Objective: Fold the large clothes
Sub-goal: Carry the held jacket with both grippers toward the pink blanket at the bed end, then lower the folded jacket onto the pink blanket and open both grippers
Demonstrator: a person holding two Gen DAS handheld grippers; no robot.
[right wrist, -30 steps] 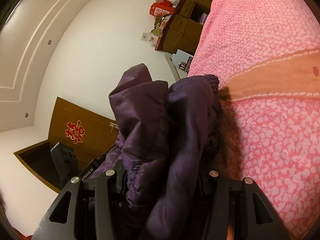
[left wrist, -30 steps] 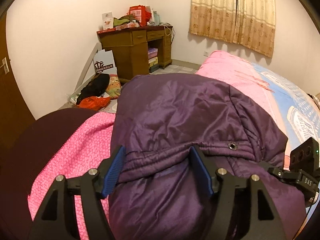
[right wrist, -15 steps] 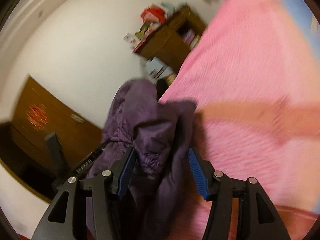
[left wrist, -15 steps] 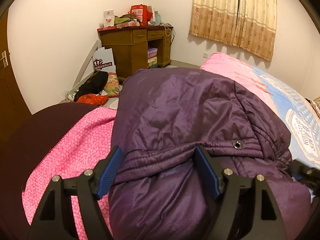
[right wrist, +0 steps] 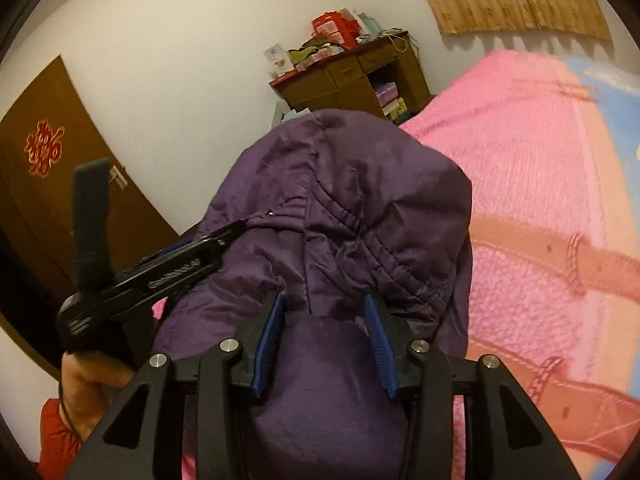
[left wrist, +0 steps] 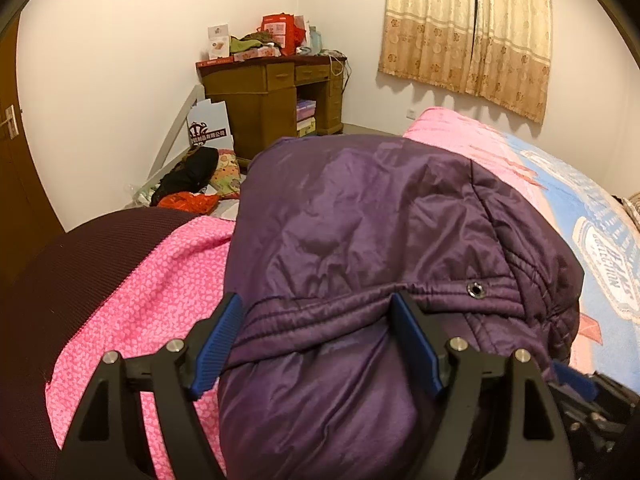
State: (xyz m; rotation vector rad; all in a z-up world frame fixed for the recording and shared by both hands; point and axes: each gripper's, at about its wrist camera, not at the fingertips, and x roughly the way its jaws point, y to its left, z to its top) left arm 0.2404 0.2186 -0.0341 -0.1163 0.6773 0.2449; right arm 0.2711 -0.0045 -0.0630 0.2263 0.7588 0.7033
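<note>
A purple padded jacket (left wrist: 360,220) lies bunched on the pink blanket (left wrist: 160,280) of the bed. My left gripper (left wrist: 316,340) straddles the stitched hem near a metal eyelet. Its jaws stand wide, and thick fabric fills the gap and touches both blue pads (left wrist: 218,344). In the right wrist view the jacket (right wrist: 352,184) rises as a mound in front of me. My right gripper (right wrist: 324,332) has a fold of dark lining between its pads, and its jaws are closing on it. The left gripper (right wrist: 236,226) reaches the jacket from the left, held by a hand (right wrist: 88,392).
A brown desk (left wrist: 272,92) piled with boxes stands in the far corner. Bags and clothes (left wrist: 192,180) lie on the floor beside it. A dark maroon bed edge (left wrist: 80,260) runs at the left. A brown door (right wrist: 48,184) is left, a curtain (left wrist: 468,28) right.
The right gripper has rolled upright and risen with the jacket, and its jaws have narrowed on the fold. The left gripper has hardly moved, and its jaws stand slightly wider.
</note>
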